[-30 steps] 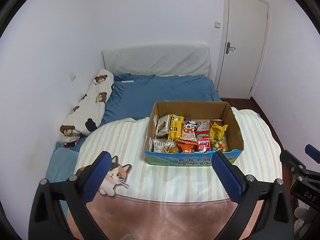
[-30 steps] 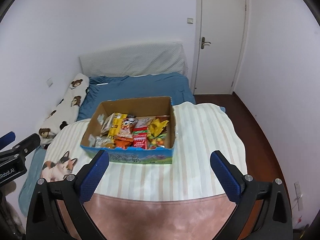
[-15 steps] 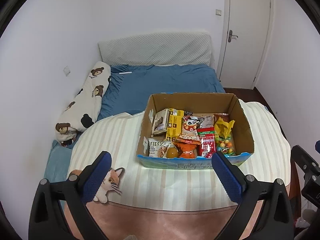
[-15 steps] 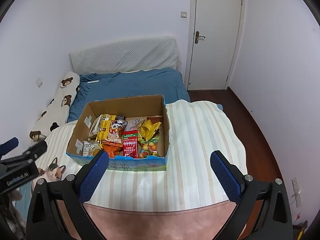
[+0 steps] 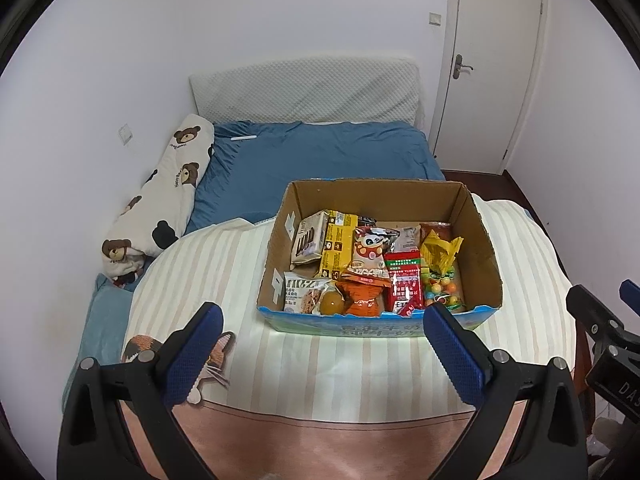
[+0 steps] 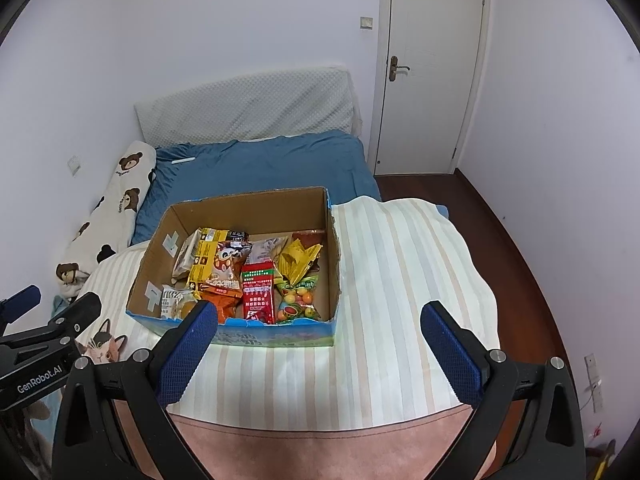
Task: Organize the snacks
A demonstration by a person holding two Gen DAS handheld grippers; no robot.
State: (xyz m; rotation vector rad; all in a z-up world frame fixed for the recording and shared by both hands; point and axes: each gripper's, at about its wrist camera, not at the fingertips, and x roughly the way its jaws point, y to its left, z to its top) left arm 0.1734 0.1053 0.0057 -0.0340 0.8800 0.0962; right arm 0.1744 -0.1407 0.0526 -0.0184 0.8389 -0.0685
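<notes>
An open cardboard box (image 5: 486,248) (image 6: 334,248) with a blue printed front stands on a striped blanket (image 5: 248,264) (image 6: 400,264). It holds several snack packs: a yellow carton (image 5: 338,246), a red packet (image 5: 406,284) (image 6: 258,290), an orange bag (image 5: 362,300), a bag of coloured candy balls (image 5: 442,286) (image 6: 298,300) and a biscuit pack (image 5: 300,294). My left gripper (image 5: 324,354) is open and empty, in front of the box. My right gripper (image 6: 320,354) is open and empty, in front of the box's right part.
The blanket lies on a bed with a blue sheet (image 5: 320,152). A bear-print bolster (image 5: 164,200) lies along the left wall. A grey padded headboard (image 5: 308,92) leans at the back. A white door (image 6: 432,64) and dark wood floor (image 6: 516,248) are to the right.
Both grippers have risen and tilted down, so the box looks nearer and more from above. Both stay open. The box and snacks have not moved.
</notes>
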